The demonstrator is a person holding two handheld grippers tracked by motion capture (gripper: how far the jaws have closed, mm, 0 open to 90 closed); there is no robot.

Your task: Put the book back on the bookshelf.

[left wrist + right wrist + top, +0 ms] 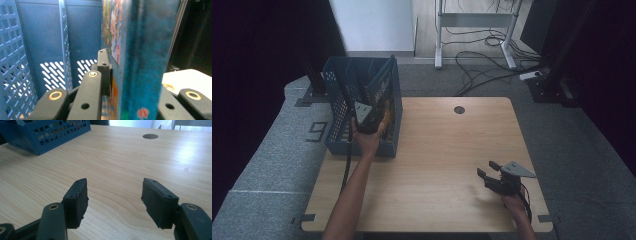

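Wooden table (437, 150), upper left: left tool (117, 75) clamps book (140, 50) inside blue crate (337, 80); slackened grip risks tipping. Right tool (113, 197) wide, empty.

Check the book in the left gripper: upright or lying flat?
Upright. The book stands on edge, spine vertical, between the left gripper's jaws inside the blue perforated crate.

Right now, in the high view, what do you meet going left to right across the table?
Blue basket → left claw gripping a book inside it → round hole in the table → right claw, open, above the bare wood.
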